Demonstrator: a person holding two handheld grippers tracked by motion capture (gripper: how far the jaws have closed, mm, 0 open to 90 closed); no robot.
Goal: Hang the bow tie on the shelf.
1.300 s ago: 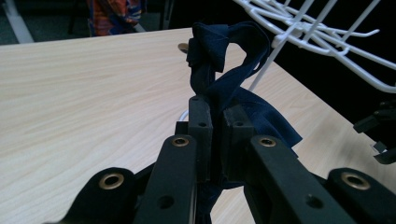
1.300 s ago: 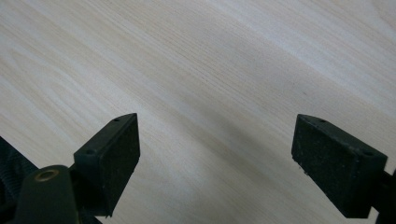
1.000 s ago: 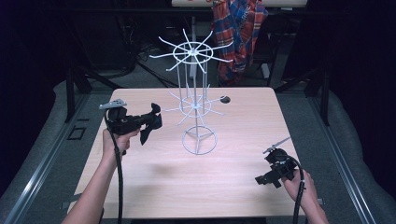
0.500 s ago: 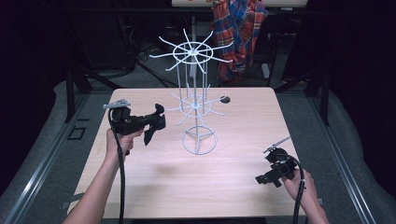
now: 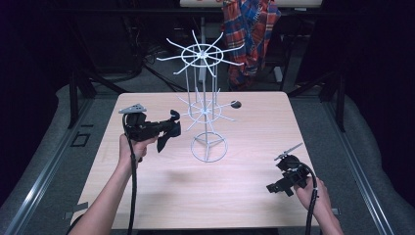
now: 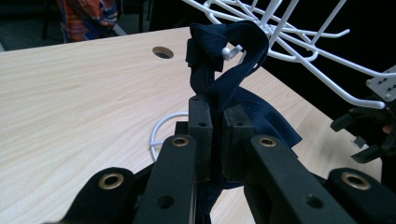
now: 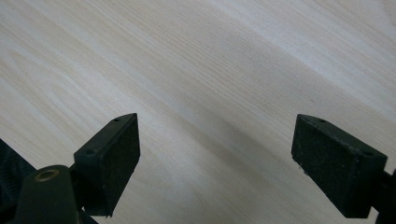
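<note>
Meanwhile, left gripper [image 6: 217,140] clamped on dark blue cloth [image 6: 233,74] beside wire rack [image 5: 205,105], right gripper [image 7: 217,158] spread wide above table [image 7: 224,56]

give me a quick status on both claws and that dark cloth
Left claw shut on dark blue cloth, its loop at a hook of the white wire rack. Right claw open, idle over bare table. Nothing in the way.

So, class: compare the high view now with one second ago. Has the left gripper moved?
Yes. The left gripper, shut on a dark cloth, has moved slightly right, toward the white wire rack, whose base has stayed put on the table.
</note>
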